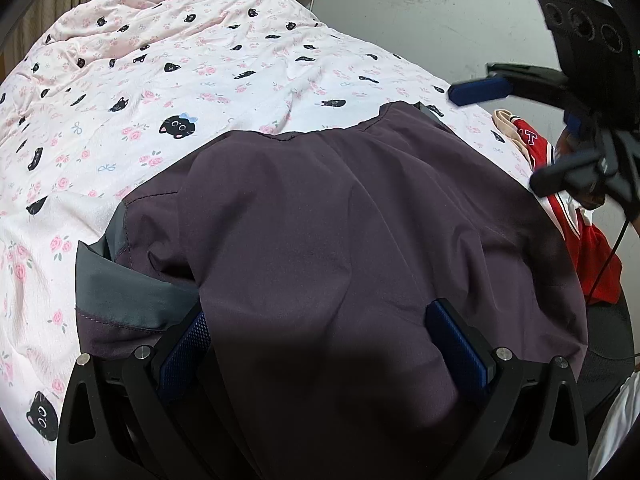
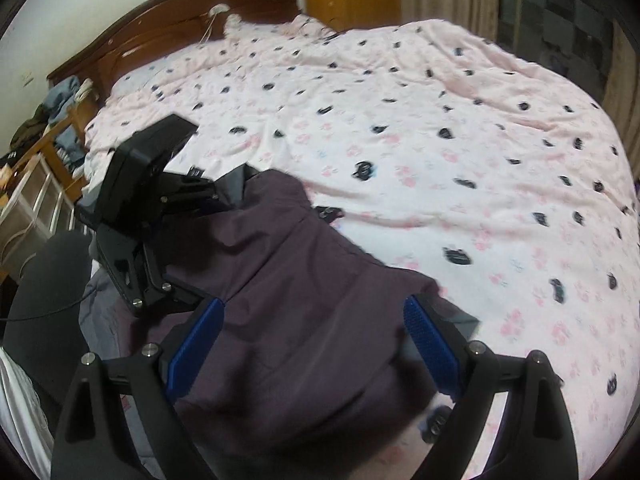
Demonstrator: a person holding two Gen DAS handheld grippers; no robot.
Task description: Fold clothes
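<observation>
A dark purple garment [image 1: 352, 216] with grey trim [image 1: 120, 284] lies spread near the edge of a bed covered by a pink cat-print quilt [image 1: 168, 80]. My left gripper [image 1: 318, 310] is open wide, its blue pads [image 1: 188, 348] on either side of a hump of the purple cloth. In the right wrist view the right gripper [image 2: 313, 300] is also open, both pads [image 2: 432, 348] hovering over the purple garment [image 2: 288, 320] without pinching it. The left gripper [image 2: 204, 240] sits at the garment's left side there. From the left wrist view the right gripper [image 1: 494, 140] hangs open at the upper right.
A red garment [image 1: 576, 216] and a beige one [image 1: 508, 128] lie at the bed's right edge. The wooden headboard [image 2: 160, 20] stands at the back, with cluttered shelves [image 2: 60, 120] on the left. A person's dark-clothed leg [image 2: 48, 300] is close by. Most of the quilt [image 2: 440, 140] beyond is bare.
</observation>
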